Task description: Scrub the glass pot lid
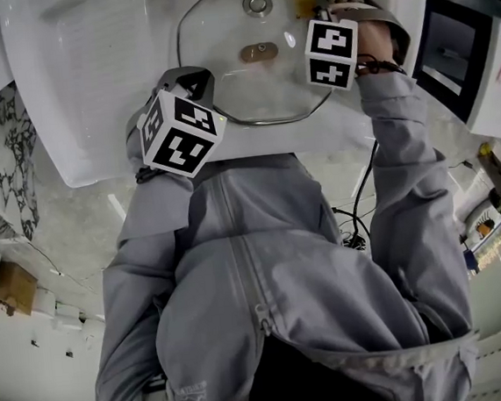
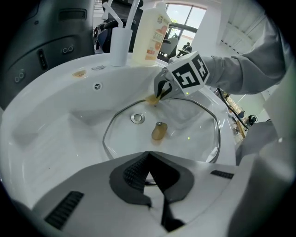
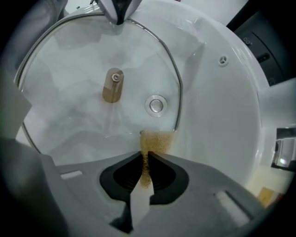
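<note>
A round glass pot lid (image 1: pixel 217 40) (image 2: pixel 185 134) (image 3: pixel 69 106) with a metal rim lay flat in the bottom of a white ceramic sink (image 1: pixel 89 78) (image 2: pixel 55 129) (image 3: pixel 217 115). Its stubby brown knob (image 1: pixel 259 51) (image 2: pixel 159 131) (image 3: pixel 112 85) faced up, and the round metal drain (image 1: pixel 257 4) (image 2: pixel 137 118) (image 3: pixel 157 105) showed through the glass near one edge.

The left hand-held gripper (image 1: pixel 195 84) (image 2: pixel 148 155) (image 3: pixel 118 14) pointed steeply down at the side of the lid nearest the person, its jaws closed together on the lid's rim.

The right hand-held gripper (image 1: pixel 315 5) (image 2: pixel 159 95) (image 3: pixel 144 159) stood on the opposite side of the lid. Its jaws were clamped on a thin yellow-brown scouring pad (image 1: pixel 304 5) (image 2: pixel 151 99) (image 3: pixel 155 141), whose free end stuck out past the jaw tips. That end rested on the glass right at the rim, just beside the drain.

The two were well apart, with the knob between them. The person's grey zip-up jacket (image 1: pixel 265 264) filled the lower half of the head view.

On the sink's back ledge (seen only in the left gripper view) stood a tall pale bottle with an orange label (image 2: pixel 150 32) and, just beside it, a white cup (image 2: pixel 119 46).
</note>
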